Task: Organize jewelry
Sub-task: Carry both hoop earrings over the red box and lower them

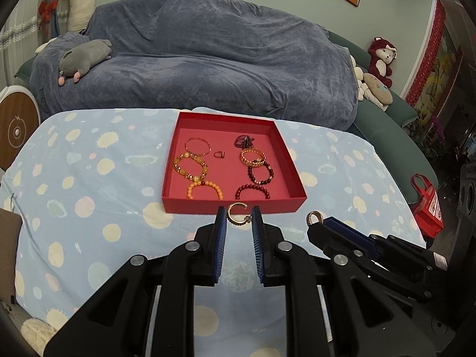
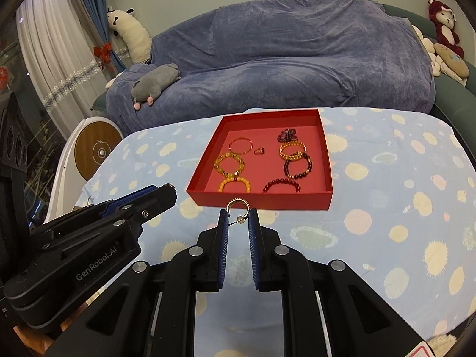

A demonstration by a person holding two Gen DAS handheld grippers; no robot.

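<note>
Ribbed blue fingers (image 1: 222, 232) of both grippers pinching gold hoops, square red tray (image 1: 293, 160)

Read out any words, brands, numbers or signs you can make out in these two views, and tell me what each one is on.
"GenRobot.AI": printed in pale letters along the black body of the left tongs, seen in the right wrist view.
Red shopping bag beside the sofa: has a pale printed panel, too small and blurred to read.
White label on the body of the right tongs: too small to read.
Round wooden disc: only a circular emblem, no words.
</note>
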